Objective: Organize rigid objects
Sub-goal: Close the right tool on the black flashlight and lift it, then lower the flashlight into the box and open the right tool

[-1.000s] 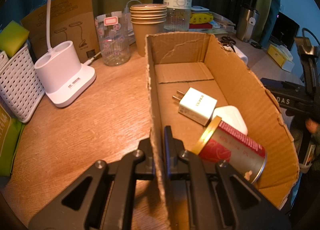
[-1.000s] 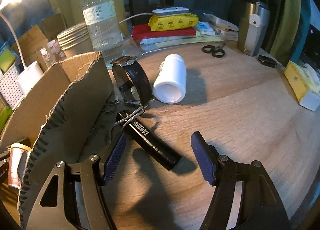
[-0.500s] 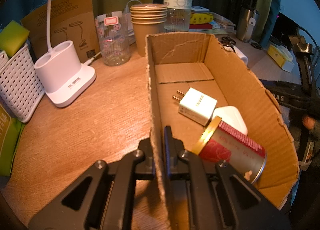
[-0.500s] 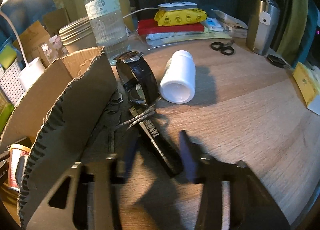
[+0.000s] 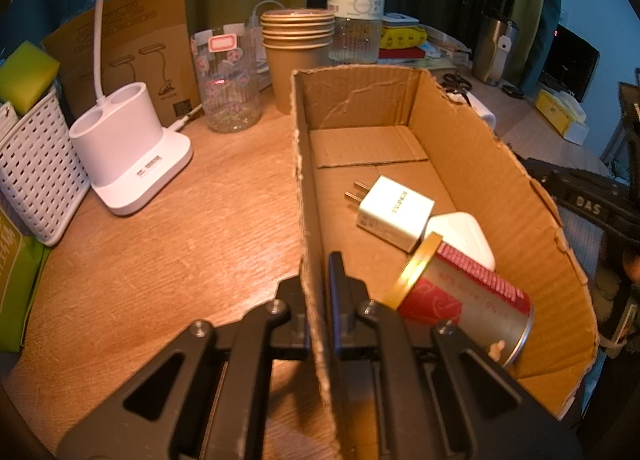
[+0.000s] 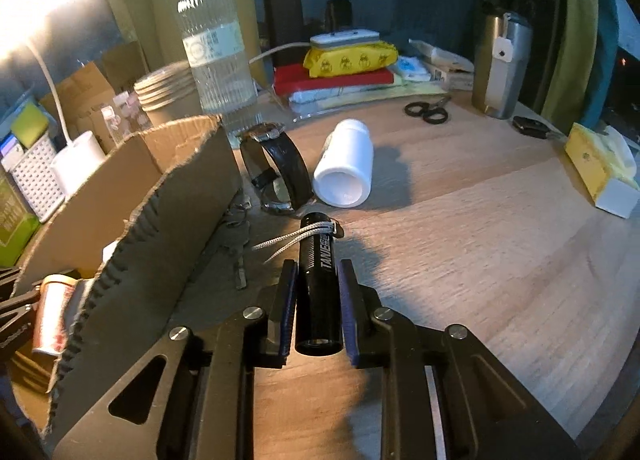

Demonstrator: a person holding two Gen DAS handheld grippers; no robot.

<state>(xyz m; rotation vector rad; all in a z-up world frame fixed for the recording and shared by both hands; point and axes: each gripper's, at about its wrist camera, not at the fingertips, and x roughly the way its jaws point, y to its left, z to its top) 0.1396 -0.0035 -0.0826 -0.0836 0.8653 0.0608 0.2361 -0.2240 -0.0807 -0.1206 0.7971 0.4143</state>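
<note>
The right gripper has a black flashlight between its jaws, which are closing on it; the blue pads sit against both sides of the barrel. The flashlight lies lengthwise along the fingers, lens end toward the camera, tail end with its grey lanyard cord sticking out past the fingertips. Whether it rests on the wooden bench or is lifted clear of it cannot be told.

Just beyond the flashlight's tail stands a black-strapped wristwatch on its edge, and beside that a white pill bottle lies on its side with its base facing the camera. A set of keys lies in shadow against the outer wall of the cardboard box, left of the flashlight.

The left gripper is clamped tight on the near left wall of the cardboard box, one finger outside and one inside, the jaws nearly together with only the cardboard between them. Inside the box lie a white plug adapter with its prongs pointing away, a second white charger partly under it, and a red can with a gold rim lying on its side near the corner.
</note>
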